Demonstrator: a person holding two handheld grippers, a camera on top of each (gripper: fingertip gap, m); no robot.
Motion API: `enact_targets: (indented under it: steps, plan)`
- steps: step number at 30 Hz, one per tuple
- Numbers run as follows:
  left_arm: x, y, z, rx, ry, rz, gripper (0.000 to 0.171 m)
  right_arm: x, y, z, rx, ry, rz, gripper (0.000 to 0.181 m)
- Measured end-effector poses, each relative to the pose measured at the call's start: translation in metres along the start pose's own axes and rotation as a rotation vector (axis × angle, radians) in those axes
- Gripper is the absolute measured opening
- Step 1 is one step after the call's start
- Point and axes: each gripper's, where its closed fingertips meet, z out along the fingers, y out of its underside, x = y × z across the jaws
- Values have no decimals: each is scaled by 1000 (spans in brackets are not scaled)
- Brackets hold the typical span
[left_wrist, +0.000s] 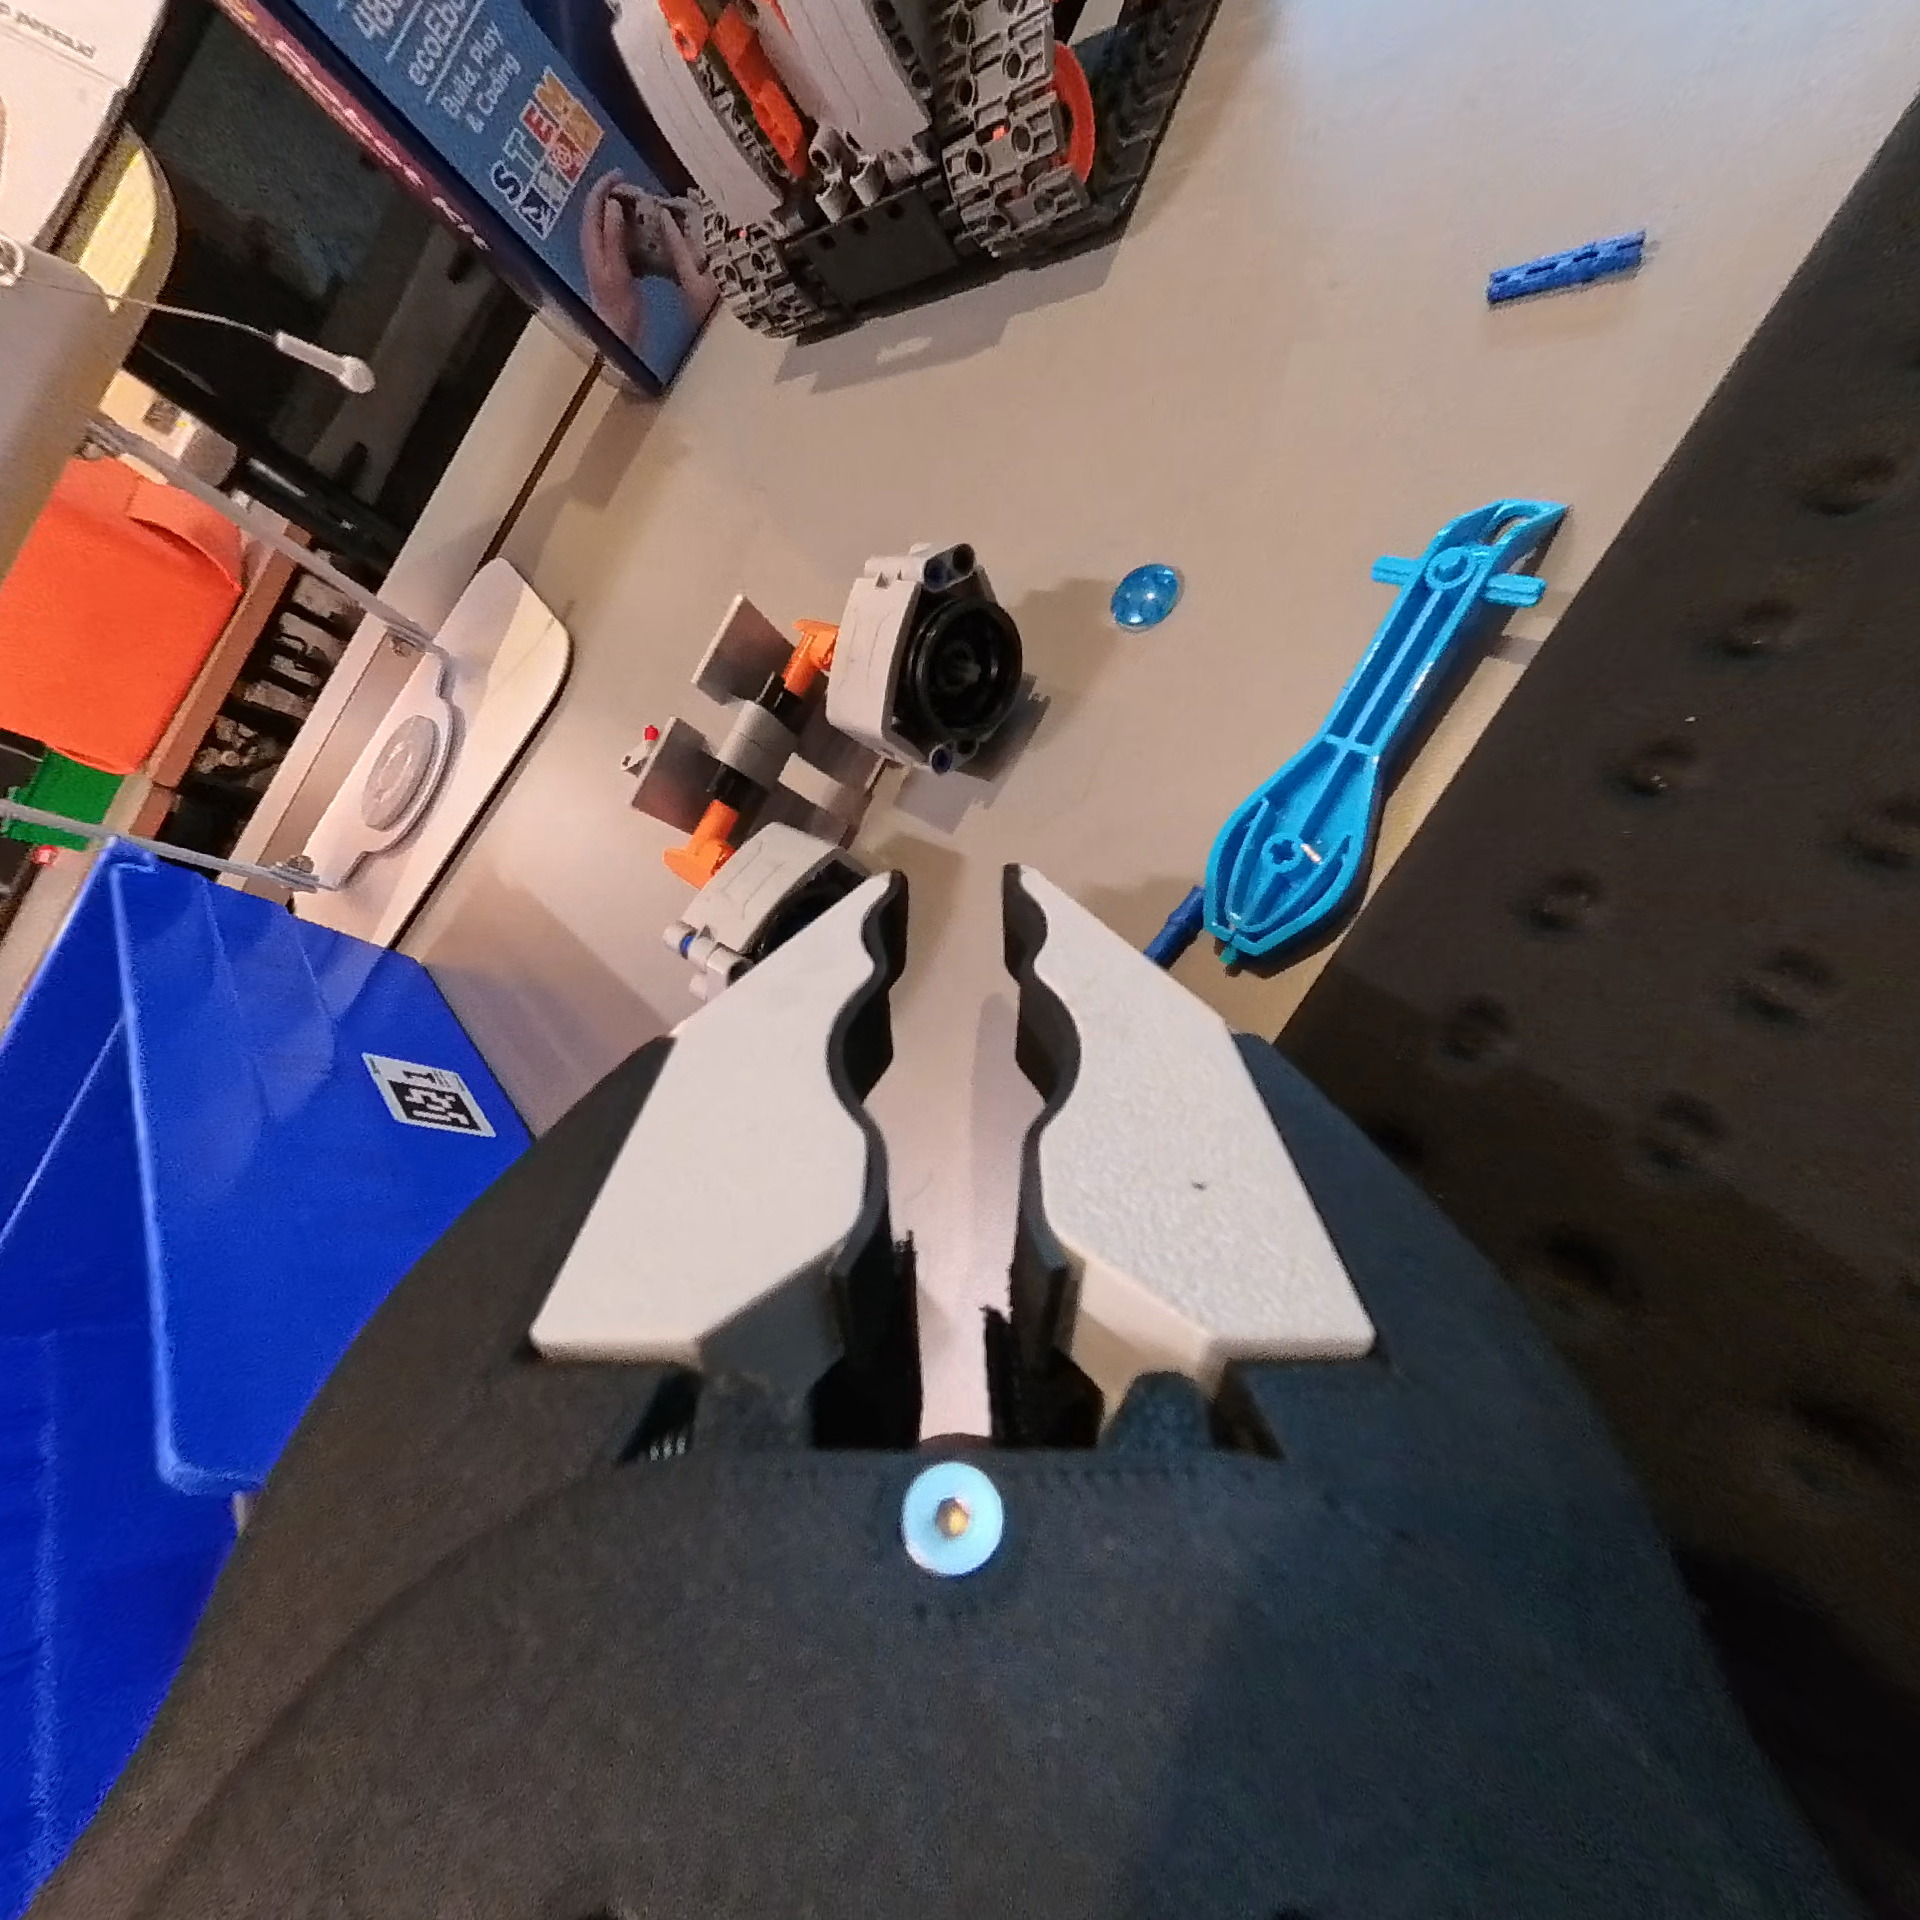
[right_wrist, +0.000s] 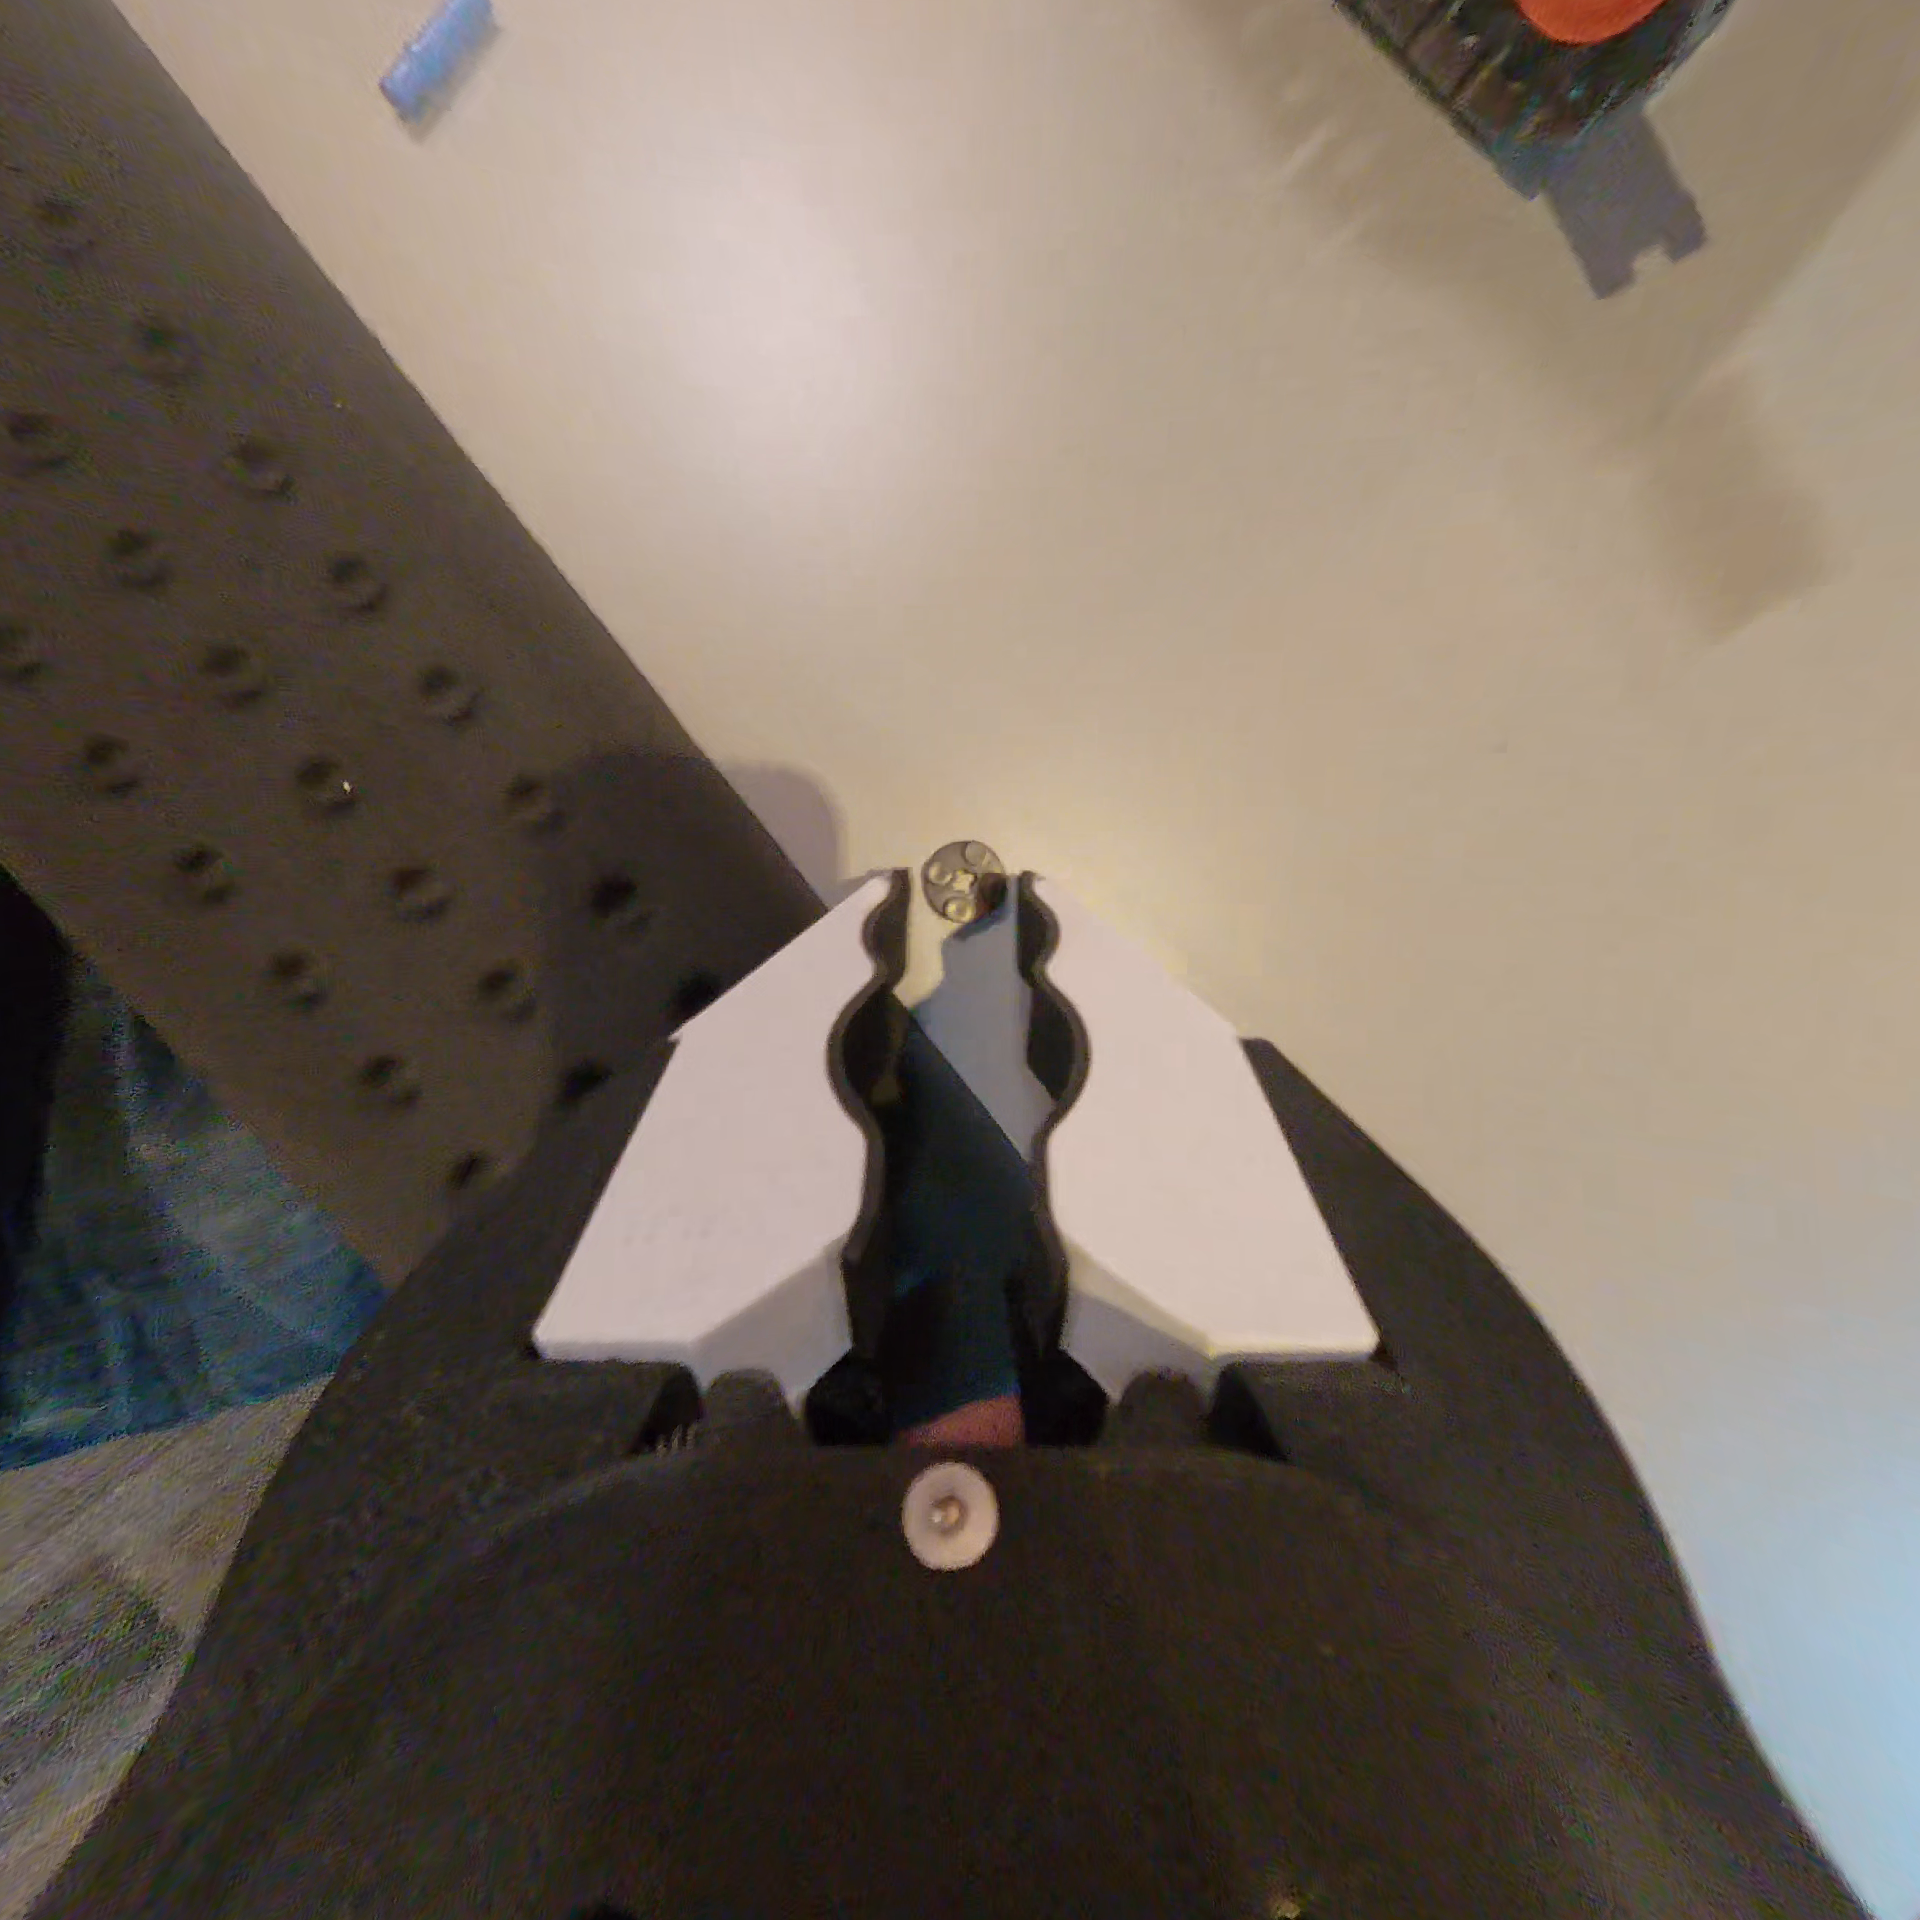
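In the right wrist view, my right gripper (right_wrist: 961, 891) has its tips closed on a small round grey disc (right_wrist: 954, 881) with studs and a dark pin, just above the pale tabletop (right_wrist: 1143, 520). The disc fills the gap between the pads. In the left wrist view, my left gripper (left_wrist: 951, 883) is narrowly open and empty, low over the table. Just left of its tips lies a grey and black wheel assembly (left_wrist: 914, 665) on an orange and black axle (left_wrist: 753, 743). A cyan plastic tool (left_wrist: 1340, 748) lies to its right.
A tracked grey and orange model (left_wrist: 914, 156) and a printed box (left_wrist: 520, 177) stand at the far end. A small blue dome (left_wrist: 1146, 595) and a blue beam (left_wrist: 1564, 265) lie on the table. A blue bin (left_wrist: 208, 1143) stands at the left. A black perforated mat (left_wrist: 1714, 831) borders the right. The left gripper's tips are roughly 35 cm from the right gripper's.
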Motion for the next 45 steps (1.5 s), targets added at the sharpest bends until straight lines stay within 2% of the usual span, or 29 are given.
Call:
enact_targets:
  steps: [6, 10, 12, 15, 19, 25, 27, 30, 32, 34, 37, 39, 41, 43, 45]
  plan:
    - [-1, -2, -2, 20, 18, -25, 16, -7, -23, 13, 35, -54, -50, 12]
    - [1, -11, -4, 67, 33, -15, 14, -25, -64, 23, 94, -146, -107, 12]
    - [4, -21, -5, 108, 74, -26, 20, -44, -91, 25, 148, -244, -147, 12]
    - [15, -46, -8, 192, 126, 63, 43, -77, -134, 21, 249, -429, -176, 12]
    - [31, -76, -10, 266, 157, 250, 46, -112, -175, 16, 337, -656, -194, 12]
    - [49, -89, -6, 281, 232, 418, 32, -140, -194, 19, 341, -869, -205, 12]
    - [49, -92, -6, 299, 212, 488, 19, -142, -197, 19, 348, -914, -198, 12]
    - [54, -94, -6, 318, 243, 510, 7, -144, -200, 20, 350, -960, -188, 12]
    - [55, -94, -4, 322, 254, 503, 5, -143, -200, 20, 353, -968, -188, 12]
    - [53, -96, -1, 310, 276, 431, 3, -136, -204, 20, 390, -942, -178, 13]
    - [42, -101, 4, 296, 378, 195, 2, -118, -214, 15, 517, -761, -251, 26]
    - [33, -107, 5, 311, 471, -11, 2, -106, -216, 14, 575, -527, -404, 32]
    - [29, -112, 4, 314, 598, -204, 3, -101, -219, 9, 634, -291, -580, 31]
    - [27, -116, 5, 323, 705, -375, 3, -104, -222, 5, 682, -102, -731, 32]
    - [27, -121, 4, 342, 815, -526, 3, -104, -222, 10, 671, 55, -846, 33]
